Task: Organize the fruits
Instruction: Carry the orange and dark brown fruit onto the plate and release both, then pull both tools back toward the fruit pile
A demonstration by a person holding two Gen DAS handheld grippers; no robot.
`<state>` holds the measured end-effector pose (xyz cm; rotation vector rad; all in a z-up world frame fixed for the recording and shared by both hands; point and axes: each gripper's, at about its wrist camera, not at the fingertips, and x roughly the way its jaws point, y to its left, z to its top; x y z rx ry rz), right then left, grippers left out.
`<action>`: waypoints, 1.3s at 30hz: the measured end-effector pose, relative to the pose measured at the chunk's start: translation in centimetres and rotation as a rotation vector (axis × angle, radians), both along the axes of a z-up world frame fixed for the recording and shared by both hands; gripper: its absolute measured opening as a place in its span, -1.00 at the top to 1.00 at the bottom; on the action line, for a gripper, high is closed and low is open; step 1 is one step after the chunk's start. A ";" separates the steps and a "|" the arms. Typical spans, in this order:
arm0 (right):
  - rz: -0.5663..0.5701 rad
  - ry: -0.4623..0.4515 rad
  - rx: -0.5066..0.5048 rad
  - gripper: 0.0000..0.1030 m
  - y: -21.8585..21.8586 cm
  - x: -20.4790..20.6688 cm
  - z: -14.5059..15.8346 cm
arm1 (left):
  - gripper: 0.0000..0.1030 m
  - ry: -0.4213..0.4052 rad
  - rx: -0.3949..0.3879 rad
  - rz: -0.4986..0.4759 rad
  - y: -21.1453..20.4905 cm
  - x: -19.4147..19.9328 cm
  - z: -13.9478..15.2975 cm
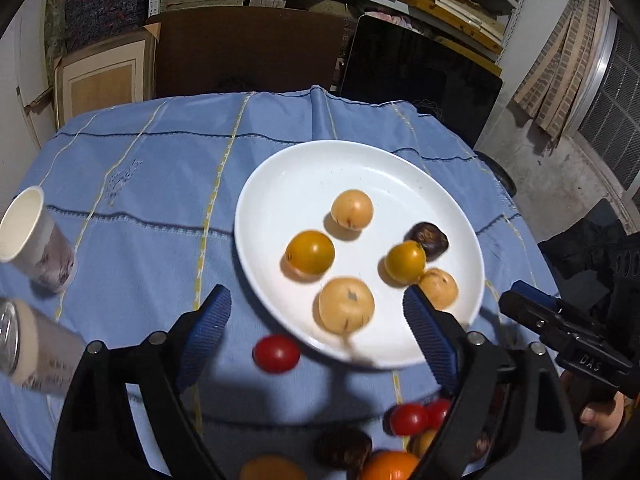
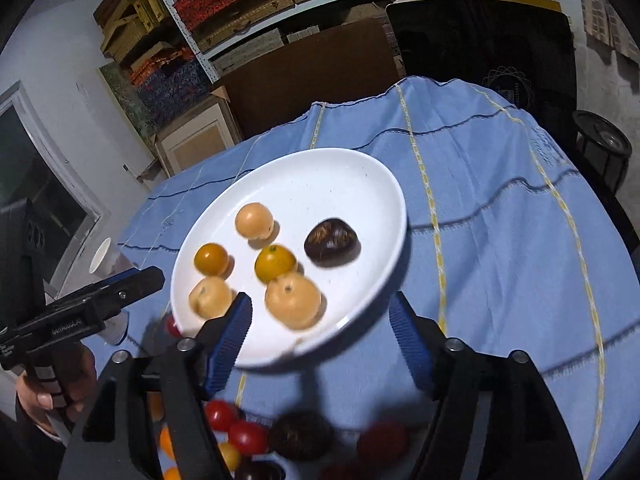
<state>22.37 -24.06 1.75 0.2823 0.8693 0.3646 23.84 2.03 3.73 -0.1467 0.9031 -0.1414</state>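
Fruits (image 1: 347, 305) sit on the plate (image 1: 280, 184) ahead of both empty, spread tongs (image 1: 316, 332) (image 2: 320, 336).

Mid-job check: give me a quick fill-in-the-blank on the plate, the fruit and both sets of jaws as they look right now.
1. The white plate holds ____ pieces of fruit.
2. One dark brown fruit lies on the plate; the others there are yellow or ____.
3. The lone red cherry tomato lies on the blue ____, outside the plate's rim.
4. The left gripper and right gripper both have jaws that are ____ and hold nothing.

Missing words: six; tan; tablecloth; open
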 end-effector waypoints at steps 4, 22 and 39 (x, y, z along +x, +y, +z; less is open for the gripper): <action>-0.002 -0.029 -0.009 -0.42 -0.8 -4.0 0.6 | -0.70 -0.008 0.024 0.002 0.8 -3.8 -0.4; 0.043 -0.029 -0.056 -0.64 -0.4 -14.8 -2.1 | -0.70 0.048 0.006 0.036 2.7 -13.7 -4.6; 0.096 -0.057 -0.107 -0.65 1.3 -16.3 -2.1 | -0.70 0.088 0.101 0.041 1.9 -11.9 -7.1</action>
